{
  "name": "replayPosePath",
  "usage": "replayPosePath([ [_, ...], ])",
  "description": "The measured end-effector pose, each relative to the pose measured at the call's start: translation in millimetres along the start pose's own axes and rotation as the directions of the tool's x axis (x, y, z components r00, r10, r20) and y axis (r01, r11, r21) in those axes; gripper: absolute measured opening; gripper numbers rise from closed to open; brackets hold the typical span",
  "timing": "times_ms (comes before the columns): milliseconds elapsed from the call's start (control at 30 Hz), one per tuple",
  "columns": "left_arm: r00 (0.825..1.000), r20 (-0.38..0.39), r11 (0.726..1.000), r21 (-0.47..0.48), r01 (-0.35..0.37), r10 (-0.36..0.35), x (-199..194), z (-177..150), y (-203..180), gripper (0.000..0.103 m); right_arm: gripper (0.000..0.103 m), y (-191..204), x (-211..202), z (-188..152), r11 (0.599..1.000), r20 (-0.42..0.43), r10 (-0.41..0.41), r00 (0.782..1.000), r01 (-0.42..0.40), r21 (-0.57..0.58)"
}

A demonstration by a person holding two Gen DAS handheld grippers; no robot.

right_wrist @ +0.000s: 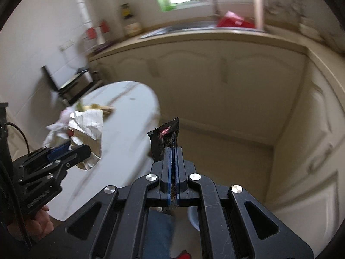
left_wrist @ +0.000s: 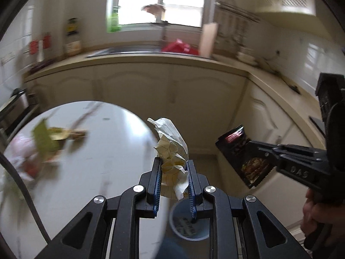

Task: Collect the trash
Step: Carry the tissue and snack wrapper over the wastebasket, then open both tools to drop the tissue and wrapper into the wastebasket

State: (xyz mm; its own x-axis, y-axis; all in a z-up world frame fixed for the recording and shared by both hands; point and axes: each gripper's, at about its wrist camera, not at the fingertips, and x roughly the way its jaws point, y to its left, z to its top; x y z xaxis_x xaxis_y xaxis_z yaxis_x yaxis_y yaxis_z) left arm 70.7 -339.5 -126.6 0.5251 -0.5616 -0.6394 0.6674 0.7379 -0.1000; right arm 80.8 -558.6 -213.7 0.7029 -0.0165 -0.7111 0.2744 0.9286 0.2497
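My left gripper [left_wrist: 174, 164] is shut on a crumpled sheet of lined paper [left_wrist: 170, 142], held in the air past the edge of the white oval table [left_wrist: 97, 161]. The paper also shows in the right wrist view [right_wrist: 88, 127], in the left gripper [right_wrist: 71, 149]. My right gripper [right_wrist: 173, 151] is shut on a black snack wrapper [right_wrist: 165, 140]; the same wrapper [left_wrist: 243, 153] shows at the right of the left wrist view, in the right gripper [left_wrist: 256, 149]. A blue-grey bin [left_wrist: 189, 220] stands on the floor below the left gripper.
More trash [left_wrist: 43, 142] lies on the table: a green leaf-like scrap, wrappers and pink-white paper. Cream kitchen cabinets [left_wrist: 172, 86] with a sink and red bag [left_wrist: 179, 47] stand behind. A dark chair [right_wrist: 64, 82] is beyond the table.
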Motion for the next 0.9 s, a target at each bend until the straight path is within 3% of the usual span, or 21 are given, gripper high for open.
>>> replayPosePath([
  [233, 0.992, -0.111, 0.996, 0.055, 0.063, -0.057, 67.8, -3.2, -43.9, 0.018, 0.004, -80.4, 15.2, -34.8, 0.989, -0.068, -0.065, 0.996, 0.073, 0.132],
  [467, 0.969, -0.239, 0.993, 0.075, 0.090, -0.070, 144.3, -3.8, -54.6, 0.018, 0.004, -130.8, 64.5, -76.4, 0.970, -0.202, -0.090, 0.975, 0.132, 0.205],
  [700, 0.932, -0.352, 0.989, 0.082, 0.120, -0.084, 214.7, -10.5, -63.1, 0.019, 0.004, -154.5, 116.3, -108.0, 0.954, -0.297, -0.053, 0.953, 0.137, 0.267],
  [900, 0.885, -0.455, 0.987, 0.065, 0.144, -0.099, 278.1, -18.3, -64.0, 0.023, 0.006, -169.1, 146.2, -122.5, 0.938, -0.350, -0.039, 0.936, 0.155, 0.310],
])
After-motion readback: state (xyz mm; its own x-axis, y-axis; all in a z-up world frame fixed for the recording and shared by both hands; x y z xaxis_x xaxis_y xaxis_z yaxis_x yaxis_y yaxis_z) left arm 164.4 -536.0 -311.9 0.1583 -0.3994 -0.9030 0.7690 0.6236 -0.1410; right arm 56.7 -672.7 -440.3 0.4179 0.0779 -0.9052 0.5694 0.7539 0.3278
